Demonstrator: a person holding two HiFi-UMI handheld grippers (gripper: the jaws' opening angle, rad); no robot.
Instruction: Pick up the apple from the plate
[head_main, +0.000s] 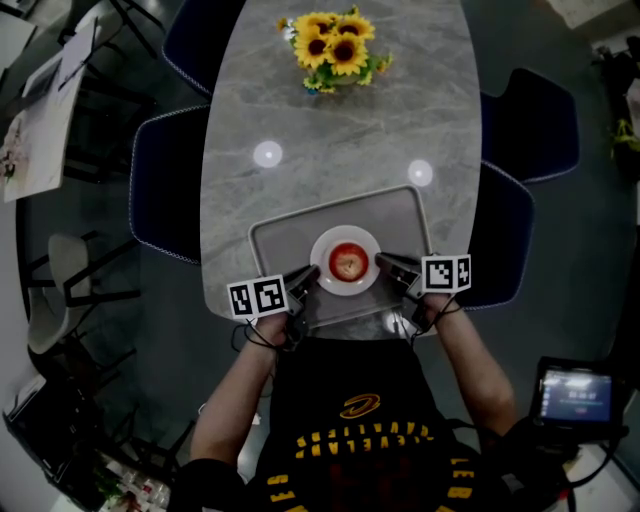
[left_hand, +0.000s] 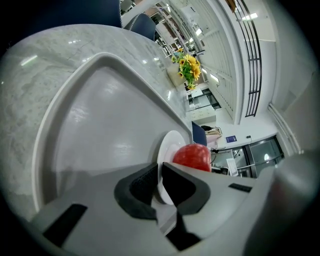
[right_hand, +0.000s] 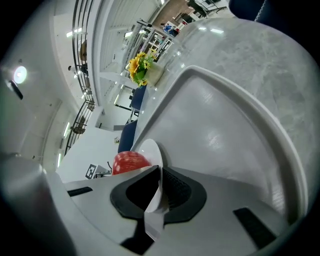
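A red apple (head_main: 347, 264) sits on a small white plate (head_main: 322, 250) that rests on a grey tray (head_main: 280, 240) near the table's front edge. My left gripper (head_main: 308, 280) is shut on the plate's left rim. My right gripper (head_main: 385, 266) is shut on its right rim. In the left gripper view the plate (left_hand: 167, 145) stands edge-on between the black pads of the gripper (left_hand: 160, 182), with the apple (left_hand: 192, 156) just past them. The right gripper view shows the same: the plate (right_hand: 150, 150) pinched in the gripper (right_hand: 160, 187), the apple (right_hand: 129, 162) beyond.
The grey marble table (head_main: 340, 130) carries a pot of sunflowers (head_main: 335, 45) at its far end. Dark blue chairs (head_main: 165, 180) (head_main: 525, 130) stand at both sides. The tray's raised rim (left_hand: 40, 145) (right_hand: 280, 140) runs around the plate.
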